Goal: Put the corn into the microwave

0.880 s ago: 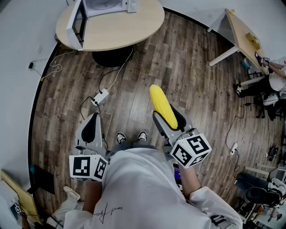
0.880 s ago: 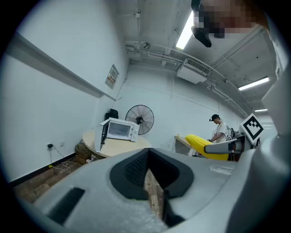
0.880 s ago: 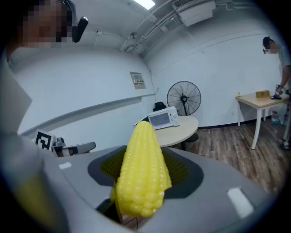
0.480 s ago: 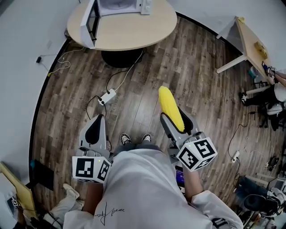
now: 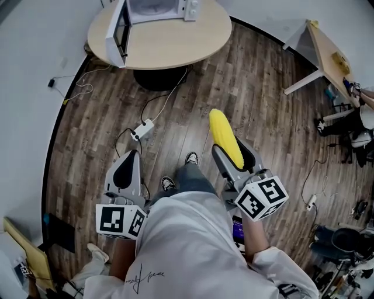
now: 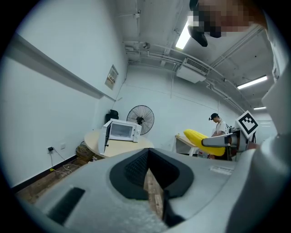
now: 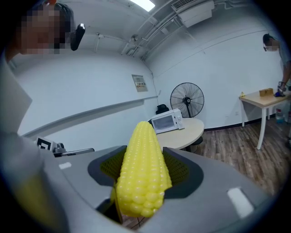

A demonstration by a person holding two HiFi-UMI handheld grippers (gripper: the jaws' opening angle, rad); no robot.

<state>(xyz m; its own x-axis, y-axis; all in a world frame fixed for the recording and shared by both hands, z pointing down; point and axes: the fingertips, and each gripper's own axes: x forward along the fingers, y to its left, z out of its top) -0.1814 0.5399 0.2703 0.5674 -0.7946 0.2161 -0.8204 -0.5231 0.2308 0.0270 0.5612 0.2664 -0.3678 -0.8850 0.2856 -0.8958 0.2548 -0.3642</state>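
Observation:
A yellow corn cob (image 5: pixel 224 138) lies lengthwise between the jaws of my right gripper (image 5: pixel 232 150), which is shut on it; the tip points toward the round table (image 5: pixel 175 45). In the right gripper view the corn (image 7: pixel 142 169) fills the space between the pads. The white microwave (image 5: pixel 153 10) stands on that table with its door (image 5: pixel 116 32) swung open, well ahead of both grippers. My left gripper (image 5: pixel 128 157) is held level at my left, shut, with nothing in it. The left gripper view shows the microwave (image 6: pixel 121 132) far off and the corn (image 6: pixel 204 137) at the right.
A power strip (image 5: pixel 142 129) and cables lie on the wood floor between me and the table. A second table (image 5: pixel 323 49) and a seated person (image 5: pixel 357 120) are at the right. A standing fan (image 7: pixel 187 101) is behind the microwave (image 7: pixel 167 122). My shoe (image 5: pixel 191 157) is forward.
The table and microwave have shifted right and slightly nearer in the head view. One leg has swung forward. The corn stays in the right gripper; the left stays shut.

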